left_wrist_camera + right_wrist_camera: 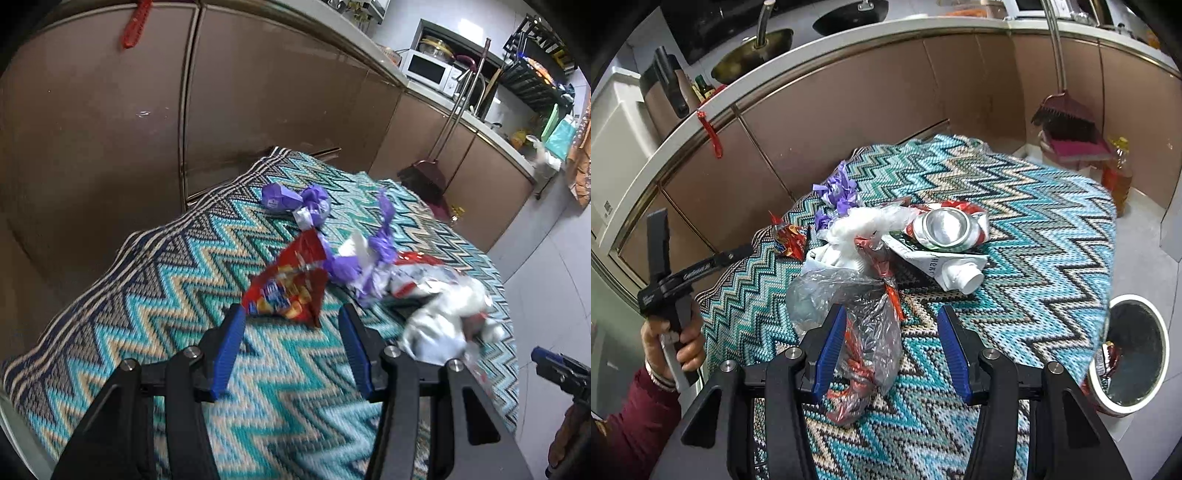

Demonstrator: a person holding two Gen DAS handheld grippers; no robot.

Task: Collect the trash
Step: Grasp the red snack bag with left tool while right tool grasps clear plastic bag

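Kitchen floor mat (1034,221) strewn with rubbish: both grippers, left (291,317) and right (892,317), hang released. Straddle the clear bag (864,332) near the mat's front edge squarely before clenching.

Legible text is scarce. The flattened white carton (945,264), lying on the table's zigzag cloth (1052,236) just under the crushed can (945,227), shows dark capitals on its side reading roughly "MERT"; only those letters resolve. The black arm of the left gripper (701,267) carries pale script lettering, too small to make out for certain. The red snack wrapper (290,282) bears a blue-and-white logo patch and yellow print, both blurred beyond reading. The purple packet (277,197) has a small white mark, unreadable.
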